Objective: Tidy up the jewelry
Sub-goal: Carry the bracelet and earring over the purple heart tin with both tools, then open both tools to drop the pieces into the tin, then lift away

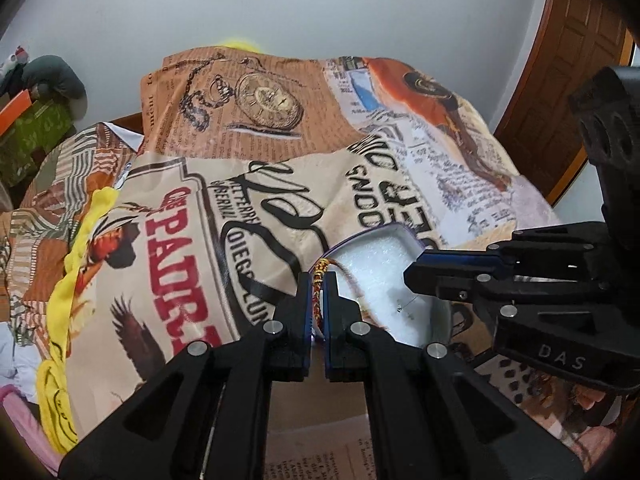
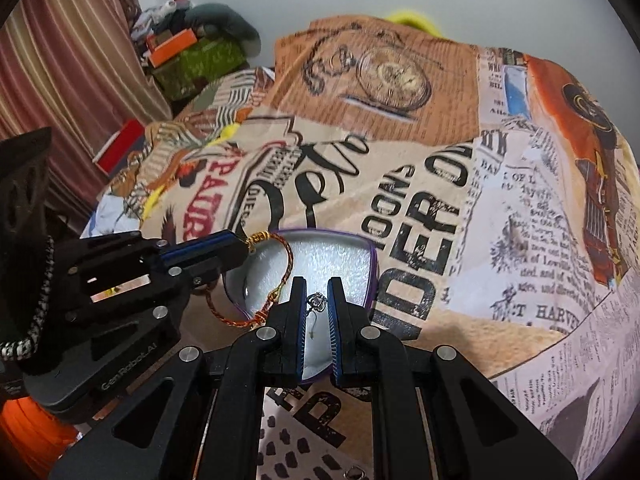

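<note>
Right wrist view: the right gripper [image 2: 317, 296] is clenched on a small silver earring [image 2: 318, 303] above the white-lined jewelry box [image 2: 352, 268] — beside it, the left gripper [image 2: 244, 246] grasps a red-gold braided bracelet [image 2: 286, 258] over the box's edge.

A red-and-gold braided bracelet [image 2: 280, 280] hangs over an open purple-rimmed box [image 2: 340, 256] with white lining; a small stone earring [image 2: 318, 302] dangles above it.
</note>
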Available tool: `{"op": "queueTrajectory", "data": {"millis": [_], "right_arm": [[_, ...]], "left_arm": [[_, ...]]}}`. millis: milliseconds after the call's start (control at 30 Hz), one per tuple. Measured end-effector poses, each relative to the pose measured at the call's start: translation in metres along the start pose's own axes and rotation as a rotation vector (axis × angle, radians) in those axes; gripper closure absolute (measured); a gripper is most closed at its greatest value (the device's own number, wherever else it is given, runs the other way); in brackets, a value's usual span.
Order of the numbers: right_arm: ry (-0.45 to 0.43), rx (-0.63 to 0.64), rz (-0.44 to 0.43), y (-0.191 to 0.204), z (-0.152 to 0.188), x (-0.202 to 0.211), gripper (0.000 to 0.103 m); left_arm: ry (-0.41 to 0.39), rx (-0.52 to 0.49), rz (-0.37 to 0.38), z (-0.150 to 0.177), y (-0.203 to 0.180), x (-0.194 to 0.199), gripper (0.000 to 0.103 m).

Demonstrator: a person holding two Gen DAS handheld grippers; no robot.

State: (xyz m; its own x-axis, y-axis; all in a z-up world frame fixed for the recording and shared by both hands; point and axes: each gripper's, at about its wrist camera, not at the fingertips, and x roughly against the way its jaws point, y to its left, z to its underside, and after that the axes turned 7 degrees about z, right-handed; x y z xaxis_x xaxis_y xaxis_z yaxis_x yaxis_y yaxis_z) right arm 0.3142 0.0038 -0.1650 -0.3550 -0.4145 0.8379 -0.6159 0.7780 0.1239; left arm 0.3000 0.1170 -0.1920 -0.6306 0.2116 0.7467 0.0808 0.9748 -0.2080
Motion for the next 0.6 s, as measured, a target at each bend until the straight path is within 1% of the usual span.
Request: {"op": "queueTrajectory", "data": {"millis": [100, 233, 333, 400, 467, 600], "right_arm": [[0.028, -0.012, -0.016, -0.002, 0.001, -0.006, 0.094], [0.043, -0.025, -0.032, -0.004, 0.000, -0.005, 0.094], [0.044, -0.032, -0.027, -0.004, -0.001, -0.001, 0.093], [0.046, -0.034, -0.027, -0.004, -0.003, 0.002, 0.090], [0.039, -0.037, -0.020, -0.005, -0.004, 0.009, 0.084], [-0.003, -0.027, 0.001, -0.003, -0.004, 0.026, 0.083]], "left_arm": [[0.016, -0.005, -0.003, 0.003, 0.001, -0.001, 0.101], [0.021, -0.007, -0.001, 0.004, 0.002, 0.001, 0.093], [0.013, -0.004, -0.007, 0.004, 0.002, 0.004, 0.092], [0.006, 0.001, -0.008, 0.002, 0.001, 0.009, 0.091], [-0.005, 0.003, -0.009, 0.001, 0.000, 0.014, 0.088], [-0.034, -0.016, -0.028, -0.001, -0.007, 0.030, 0.078]]}}
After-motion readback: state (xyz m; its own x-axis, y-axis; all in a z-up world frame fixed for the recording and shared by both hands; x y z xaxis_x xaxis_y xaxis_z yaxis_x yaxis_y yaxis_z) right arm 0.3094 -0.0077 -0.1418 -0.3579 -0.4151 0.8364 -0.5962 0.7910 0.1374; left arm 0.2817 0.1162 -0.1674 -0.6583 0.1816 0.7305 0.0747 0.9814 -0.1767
